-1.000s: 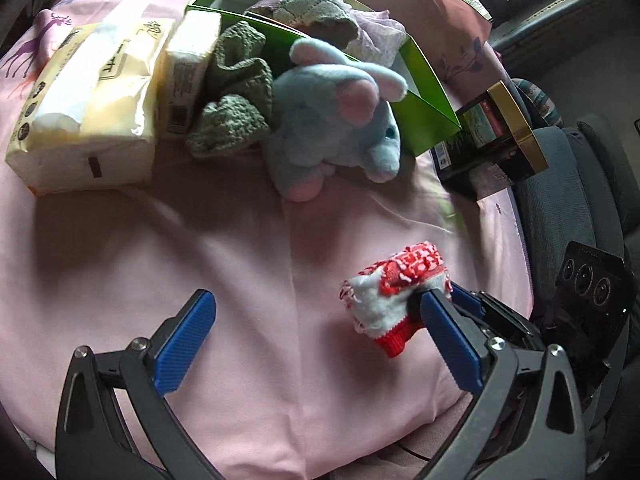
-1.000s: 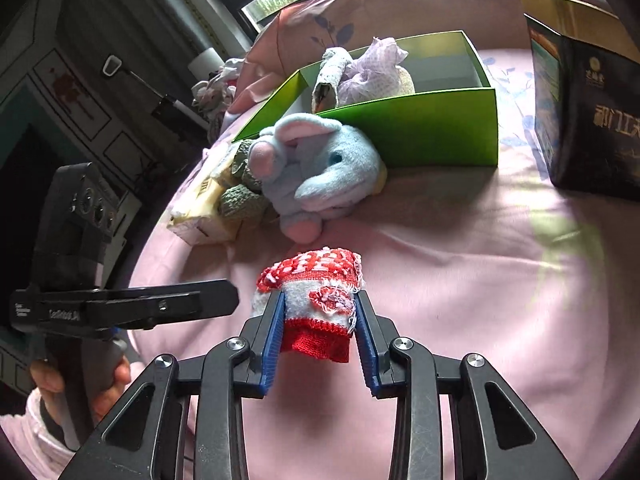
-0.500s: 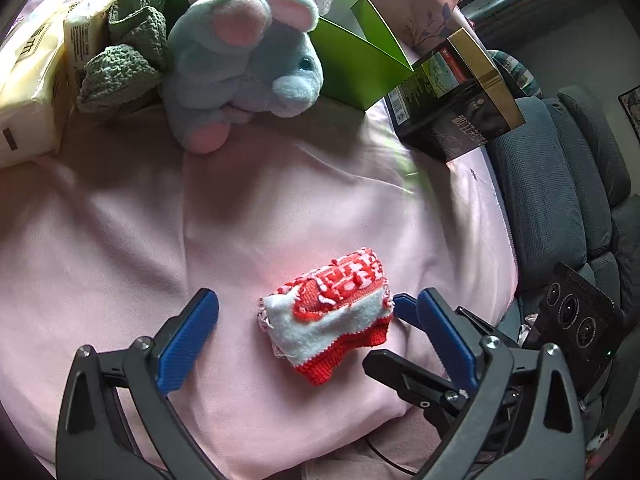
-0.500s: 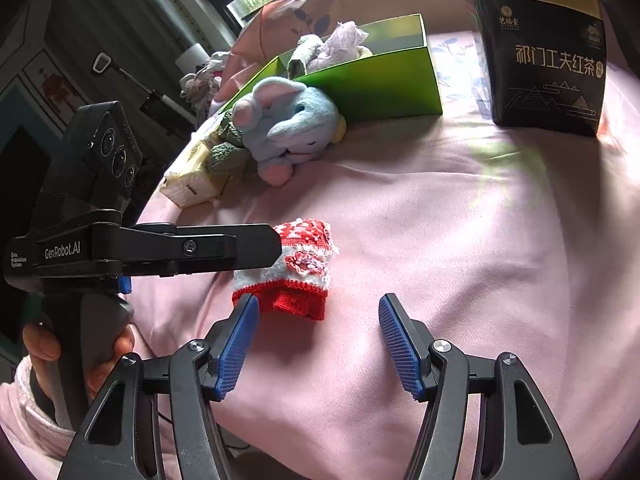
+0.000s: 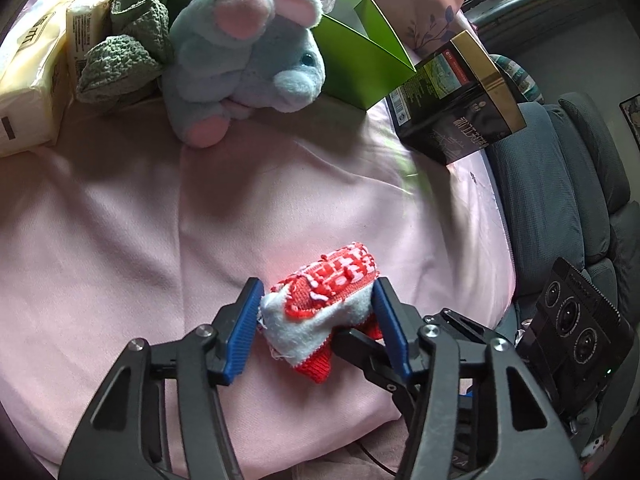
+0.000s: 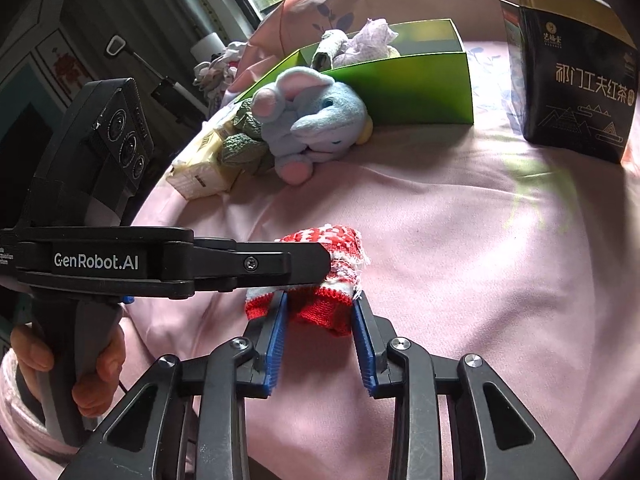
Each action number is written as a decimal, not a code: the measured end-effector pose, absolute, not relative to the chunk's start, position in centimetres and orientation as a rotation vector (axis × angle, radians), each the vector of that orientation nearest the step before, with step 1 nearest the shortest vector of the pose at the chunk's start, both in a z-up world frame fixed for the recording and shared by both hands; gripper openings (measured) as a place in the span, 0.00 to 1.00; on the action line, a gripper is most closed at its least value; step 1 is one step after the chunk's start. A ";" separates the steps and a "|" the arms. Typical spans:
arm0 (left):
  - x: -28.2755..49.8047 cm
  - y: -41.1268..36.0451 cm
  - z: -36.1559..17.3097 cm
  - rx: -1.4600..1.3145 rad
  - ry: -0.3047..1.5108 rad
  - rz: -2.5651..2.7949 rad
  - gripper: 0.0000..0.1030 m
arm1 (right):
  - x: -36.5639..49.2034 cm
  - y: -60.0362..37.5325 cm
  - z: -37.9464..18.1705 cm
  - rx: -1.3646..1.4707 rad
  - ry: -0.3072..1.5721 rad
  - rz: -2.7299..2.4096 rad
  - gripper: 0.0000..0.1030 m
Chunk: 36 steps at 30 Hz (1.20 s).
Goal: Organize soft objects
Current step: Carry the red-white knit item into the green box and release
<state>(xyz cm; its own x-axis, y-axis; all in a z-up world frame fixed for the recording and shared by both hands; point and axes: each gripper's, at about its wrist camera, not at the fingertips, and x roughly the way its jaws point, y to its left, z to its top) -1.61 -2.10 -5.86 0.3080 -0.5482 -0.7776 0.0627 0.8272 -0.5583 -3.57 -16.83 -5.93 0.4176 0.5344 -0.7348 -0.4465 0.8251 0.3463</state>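
Both grippers have just closed on the red-and-white sock (image 5: pixel 320 312), which lies on the pink sheet (image 5: pixel 120 248) (near its front edge). The left gripper (image 5: pixel 316 322) clamps its white band; the right gripper (image 6: pixel 318 330) clamps its red cuff. A plush elephant (image 5: pixel 244 60) lies well beyond, against the green box (image 5: pixel 360 68).

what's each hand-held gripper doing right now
Left hand-held gripper: just closed on the red and white knitted sock.
Right hand-held gripper: just closed on the same sock's red cuff.

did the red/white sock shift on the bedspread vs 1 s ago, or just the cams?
Cannot tell. The red-and-white sock lies about as far in front of the plush elephant as before; both cameras moved. Both grippers' jaws have just been closing on it.
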 end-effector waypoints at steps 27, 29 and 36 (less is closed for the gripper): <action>9.8 0.7 6.6 -0.347 0.887 -0.373 0.51 | 7.4 -12.9 5.6 0.046 0.660 0.634 0.27; 11.2 0.6 7.0 -0.334 0.879 -0.368 0.51 | 8.7 -12.7 5.9 0.047 0.650 0.626 0.27; 16.0 0.6 6.4 -0.328 0.903 -0.359 0.51 | 13.5 -12.7 5.3 0.069 0.668 0.604 0.27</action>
<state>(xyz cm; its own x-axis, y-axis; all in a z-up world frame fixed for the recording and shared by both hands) 15.96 0.58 6.38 0.5682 -0.4344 -0.6989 0.1636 0.8920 -0.4214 13.50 -12.66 5.32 0.6208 0.5471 -0.5614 -0.5038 0.8272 0.2490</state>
